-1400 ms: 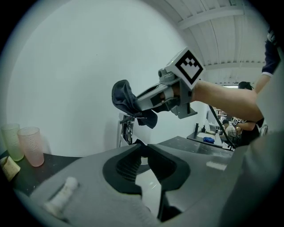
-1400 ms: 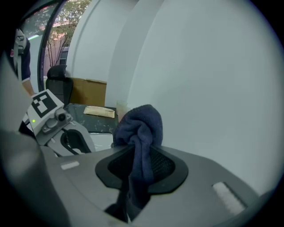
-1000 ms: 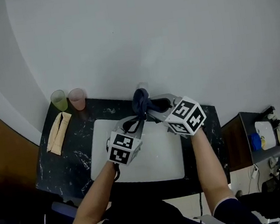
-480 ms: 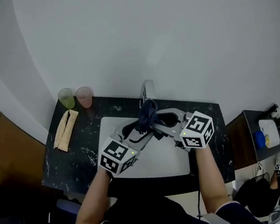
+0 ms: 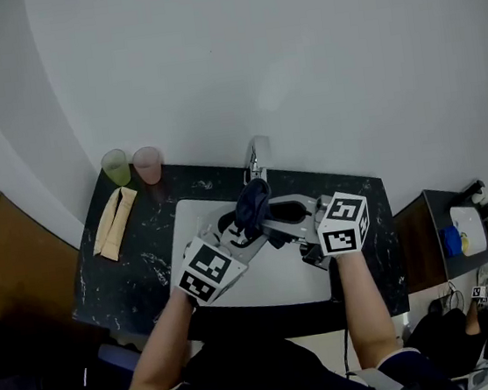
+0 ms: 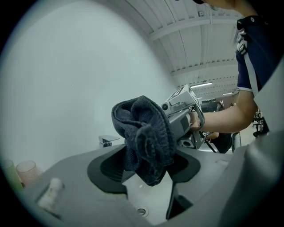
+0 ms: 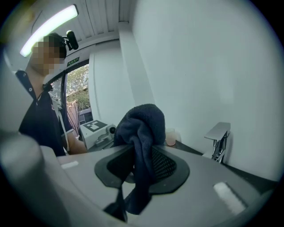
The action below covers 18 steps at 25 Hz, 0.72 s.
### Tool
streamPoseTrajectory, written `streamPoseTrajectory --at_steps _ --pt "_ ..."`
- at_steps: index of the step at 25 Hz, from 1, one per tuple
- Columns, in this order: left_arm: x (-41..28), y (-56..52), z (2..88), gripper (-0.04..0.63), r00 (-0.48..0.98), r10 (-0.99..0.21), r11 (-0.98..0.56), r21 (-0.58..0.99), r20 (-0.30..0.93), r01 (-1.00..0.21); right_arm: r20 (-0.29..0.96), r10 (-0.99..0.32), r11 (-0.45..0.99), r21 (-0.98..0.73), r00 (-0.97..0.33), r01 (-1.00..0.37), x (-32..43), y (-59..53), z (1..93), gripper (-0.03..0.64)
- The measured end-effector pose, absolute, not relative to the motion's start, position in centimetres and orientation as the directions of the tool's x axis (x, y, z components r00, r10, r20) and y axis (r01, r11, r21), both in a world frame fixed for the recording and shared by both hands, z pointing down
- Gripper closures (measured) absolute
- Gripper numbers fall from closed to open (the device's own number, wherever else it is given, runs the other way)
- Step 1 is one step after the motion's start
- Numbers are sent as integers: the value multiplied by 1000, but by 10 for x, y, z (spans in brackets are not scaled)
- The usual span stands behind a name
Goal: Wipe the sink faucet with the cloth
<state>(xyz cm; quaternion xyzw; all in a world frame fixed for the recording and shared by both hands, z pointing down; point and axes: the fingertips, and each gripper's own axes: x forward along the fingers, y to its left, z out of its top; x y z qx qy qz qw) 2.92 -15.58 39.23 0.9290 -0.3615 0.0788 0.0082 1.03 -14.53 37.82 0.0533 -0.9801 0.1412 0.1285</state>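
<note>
Pale grey wall fills the background behind a dark speckled stone countertop with a white rectangular sink basin set into it. A second ago both tools had the dark blue knitted cloth between them. Since then the left gripper has just been opening, and its jaws now stand wide apart. The cloth hangs in the gap without either pad pressing on it.

The right gripper has eased its jaws a little, but they are still partway closed and pinch the cloth, which bunches above them and trails below. I judge the handover to one tool is done, so the right side can carry the cloth to the chrome square-spouted faucet. The cloth hangs just in front of the faucet and does not touch it. No wiping has begun.

From the head view I get the layout: a green plastic cup and a pink plastic cup at the back left, and a tan paper packet beside them. It does not let me read the jaws. Looking along the left gripper, I see its open pads and the drain below. The right gripper view shows the pinch, and the faucet off to its right, apart from the cloth.
</note>
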Motion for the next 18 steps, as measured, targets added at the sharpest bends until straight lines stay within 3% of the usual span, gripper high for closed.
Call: streamPoseTrajectory --at_steps 3,6,10,18 --pt "25 -160 394 393 706 -687 -722 -48 171 -691 241 -81 948 -280 -967 -149 6 -146 375 465" --pt "13 -166 397 520 683 -707 -697 -18 184 -716 181 -112 938 -307 -977 -164 9 -153 366 360" --pt "0 -175 396 537 670 -721 -680 3 175 -733 155 -162 927 -316 -975 -204 17 -164 366 368" --pt "-6 -209 399 537 696 -693 -710 -12 188 -704 255 -297 894 -263 -920 -362 30 -191 400 420"
